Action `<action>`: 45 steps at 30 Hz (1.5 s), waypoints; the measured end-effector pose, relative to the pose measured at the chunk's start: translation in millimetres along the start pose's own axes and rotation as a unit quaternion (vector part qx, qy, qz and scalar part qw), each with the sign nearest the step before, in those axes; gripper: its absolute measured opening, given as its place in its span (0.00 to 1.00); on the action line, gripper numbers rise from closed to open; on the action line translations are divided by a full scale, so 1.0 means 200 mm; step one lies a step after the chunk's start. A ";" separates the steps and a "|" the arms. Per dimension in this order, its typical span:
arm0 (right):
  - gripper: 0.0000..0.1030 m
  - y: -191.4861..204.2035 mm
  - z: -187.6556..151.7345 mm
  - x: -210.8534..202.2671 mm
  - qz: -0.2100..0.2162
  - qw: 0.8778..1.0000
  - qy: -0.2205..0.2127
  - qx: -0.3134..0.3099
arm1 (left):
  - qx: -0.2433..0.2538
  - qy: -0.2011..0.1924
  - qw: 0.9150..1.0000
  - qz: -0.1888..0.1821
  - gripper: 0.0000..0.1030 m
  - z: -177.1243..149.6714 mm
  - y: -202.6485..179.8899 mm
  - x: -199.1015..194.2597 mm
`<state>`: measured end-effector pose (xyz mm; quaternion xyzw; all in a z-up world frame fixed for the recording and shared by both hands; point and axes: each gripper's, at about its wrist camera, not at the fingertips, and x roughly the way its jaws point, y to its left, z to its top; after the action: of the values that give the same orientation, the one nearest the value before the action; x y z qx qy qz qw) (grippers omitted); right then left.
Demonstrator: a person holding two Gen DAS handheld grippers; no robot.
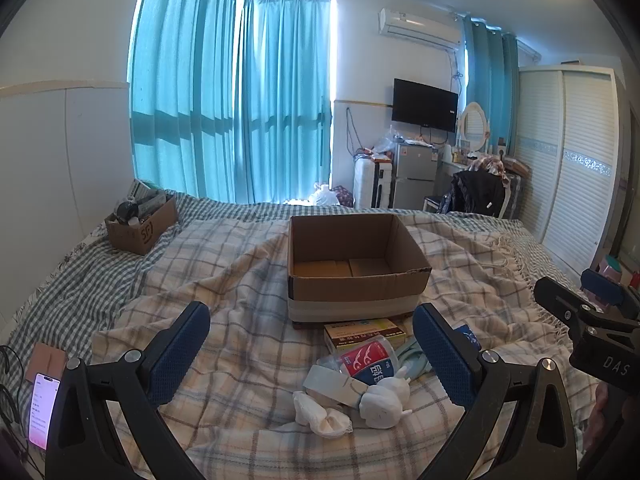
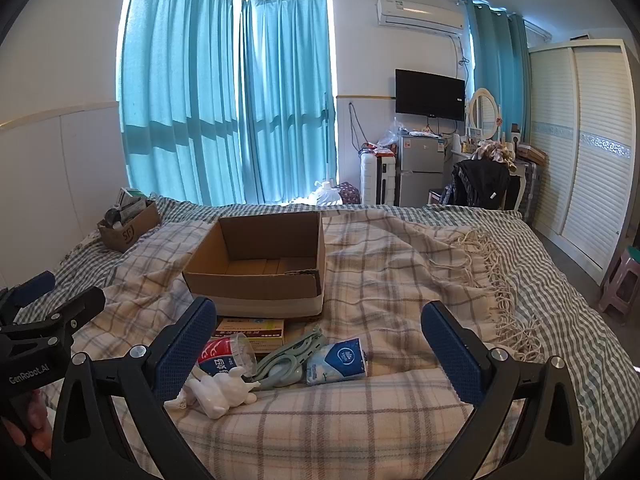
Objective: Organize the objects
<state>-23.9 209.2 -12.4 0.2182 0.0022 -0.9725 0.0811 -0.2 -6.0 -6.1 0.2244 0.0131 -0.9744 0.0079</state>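
Note:
An open, empty cardboard box (image 1: pixel 356 276) (image 2: pixel 260 276) sits on the plaid blanket. In front of it lie a yellow-green flat box (image 1: pixel 362 332) (image 2: pixel 252 330), a clear tub with a red-blue label (image 1: pixel 370 360) (image 2: pixel 226 356), a white figurine (image 1: pixel 384 398) (image 2: pixel 220 392), a white wrapped piece (image 1: pixel 322 420), a teal folded hanger (image 2: pixel 288 356) and a blue tissue pack (image 2: pixel 338 362). My left gripper (image 1: pixel 312 356) is open above the pile, holding nothing. My right gripper (image 2: pixel 320 356) is open over the hanger and tissue pack, holding nothing.
A smaller cardboard box (image 1: pixel 140 224) (image 2: pixel 128 226) full of items stands at the bed's far left. A lit phone (image 1: pixel 42 408) lies at the left edge. A fringed blanket edge (image 2: pixel 504 280), a wardrobe (image 2: pixel 580 152) and a pink stool (image 2: pixel 624 280) are to the right.

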 end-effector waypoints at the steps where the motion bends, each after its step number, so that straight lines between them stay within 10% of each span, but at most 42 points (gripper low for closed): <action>1: 1.00 0.00 0.00 0.00 0.000 1.000 0.001 0.000 | -0.001 0.000 1.000 -0.001 1.00 0.00 0.00 0.00; 34: 1.00 -0.02 0.00 -0.01 -0.002 1.000 0.000 0.004 | -0.003 -0.004 1.000 0.006 1.00 0.02 0.00 -0.01; 45: 1.00 -0.02 -0.04 0.04 -0.006 1.000 0.022 0.001 | -0.004 0.053 0.998 0.022 0.99 -0.17 0.02 0.15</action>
<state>-28.9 212.8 -23.6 0.2394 0.0048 -0.9680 0.0747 -12.9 -9.9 -49.3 0.2763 0.0127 -0.9605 0.0293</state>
